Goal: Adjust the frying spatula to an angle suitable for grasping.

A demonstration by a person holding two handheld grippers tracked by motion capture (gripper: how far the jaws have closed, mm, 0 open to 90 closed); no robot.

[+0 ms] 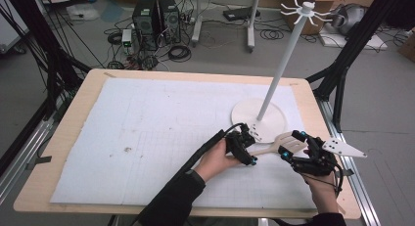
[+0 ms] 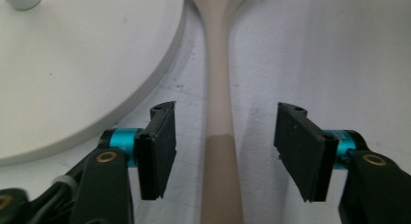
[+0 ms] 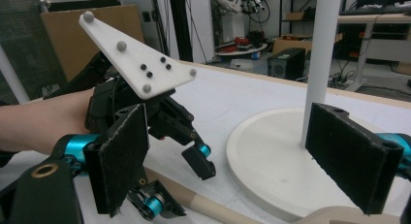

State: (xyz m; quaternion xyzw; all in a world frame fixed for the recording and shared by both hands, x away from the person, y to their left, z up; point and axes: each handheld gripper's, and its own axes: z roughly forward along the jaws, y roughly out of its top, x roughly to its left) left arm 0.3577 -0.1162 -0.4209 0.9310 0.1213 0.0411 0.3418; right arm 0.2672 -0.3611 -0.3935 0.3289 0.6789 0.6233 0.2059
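A beige slotted spatula [image 1: 272, 147] lies on the white mat beside the round base of a white hook stand [image 1: 258, 119]. My left gripper [image 1: 251, 147] straddles its handle [image 2: 220, 136]. The pads stand apart on either side of the handle with a gap on each side, so the left gripper [image 2: 225, 151] is open. My right gripper [image 1: 292, 145] sits at the spatula's slotted head [image 3: 339, 215], jaws wide apart and open [image 3: 242, 161]. In the right gripper view the left gripper [image 3: 179, 185] hovers over the handle [image 3: 208, 204].
The stand's pole [image 3: 322, 54] rises from its base [image 3: 271, 151] just beyond both grippers, with hooks at the top [image 1: 306, 10]. The white mat [image 1: 147, 133] covers the wooden table [image 1: 63, 138]; the table's right edge runs close to my right hand.
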